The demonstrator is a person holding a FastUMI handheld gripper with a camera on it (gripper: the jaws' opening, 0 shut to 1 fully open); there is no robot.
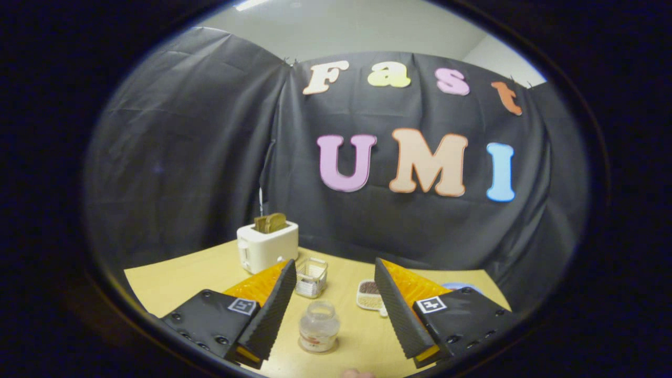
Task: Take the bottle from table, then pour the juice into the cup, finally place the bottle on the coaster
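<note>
Gripper view: I had the gripper (332, 310) hovering, fingers (273, 310) spread wide, nothing held.
Bottle (318, 326): stood upright on the tabletop (178, 278), between the fingers, touching neither.
Approach: I judged I should lower squarely and close on its body, below the neck.
Look: small, translucent, pale, squat; the label was blurred.
Beyond: toaster (266, 245), clear cup (311, 276).

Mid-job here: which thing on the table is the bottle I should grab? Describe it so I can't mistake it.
Start at the white toaster at the table's far end, then come toward the open claw, past the square clear container. The bottle stands between the fingers: round, clear, short, with an open neck, unlike its boxy neighbour.
</note>
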